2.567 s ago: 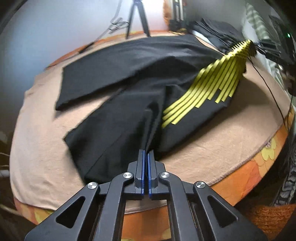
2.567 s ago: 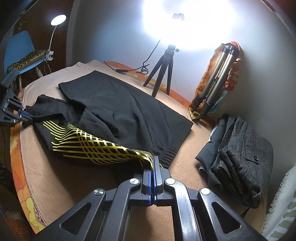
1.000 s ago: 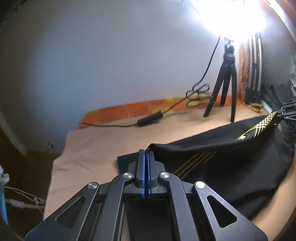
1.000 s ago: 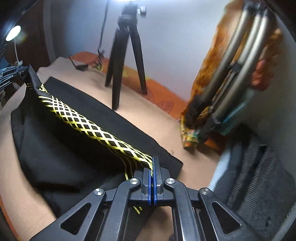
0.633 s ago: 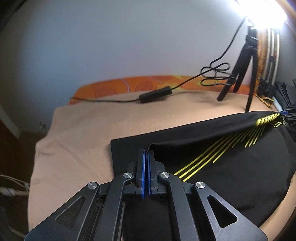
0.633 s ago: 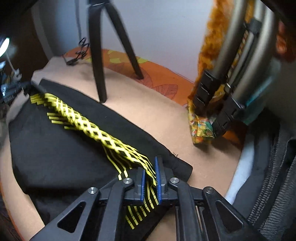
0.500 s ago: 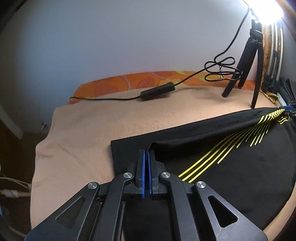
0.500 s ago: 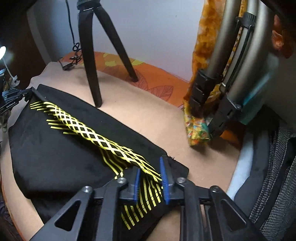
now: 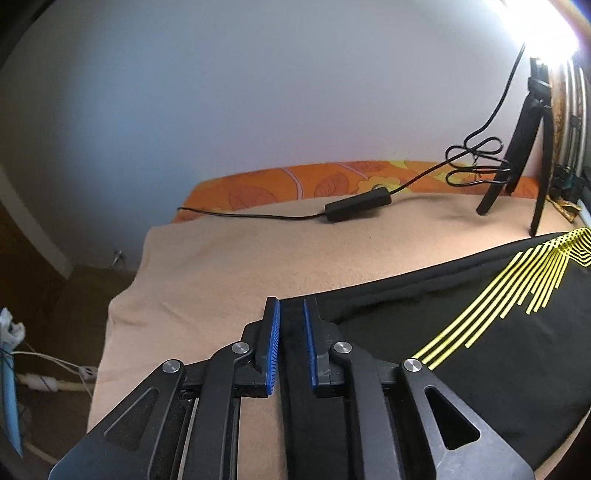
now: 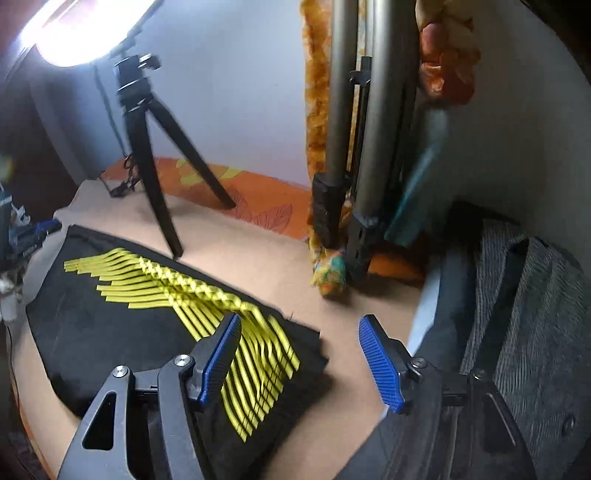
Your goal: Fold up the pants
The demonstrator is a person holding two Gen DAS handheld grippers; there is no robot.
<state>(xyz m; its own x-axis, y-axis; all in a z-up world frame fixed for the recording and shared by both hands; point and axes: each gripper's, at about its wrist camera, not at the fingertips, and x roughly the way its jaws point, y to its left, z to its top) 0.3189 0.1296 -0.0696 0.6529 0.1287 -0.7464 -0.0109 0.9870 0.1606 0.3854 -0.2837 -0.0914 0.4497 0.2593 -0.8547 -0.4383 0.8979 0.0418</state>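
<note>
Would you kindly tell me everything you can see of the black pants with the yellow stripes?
The black pants look like soft, matte fabric, folded flat on the tan blanket. Thin yellow stripes fan out and cross near one end. A folded edge runs along the far side. The left tool is open, its jaws either side of the pants' edge. The right tool is wide open over the striped end, gripping nothing. A black tripod stands just beyond the pants.

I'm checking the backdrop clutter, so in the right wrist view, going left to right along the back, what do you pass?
Bright lamp → small black tripod → folded grey tripod legs → teal item → grey tweed garment.
</note>
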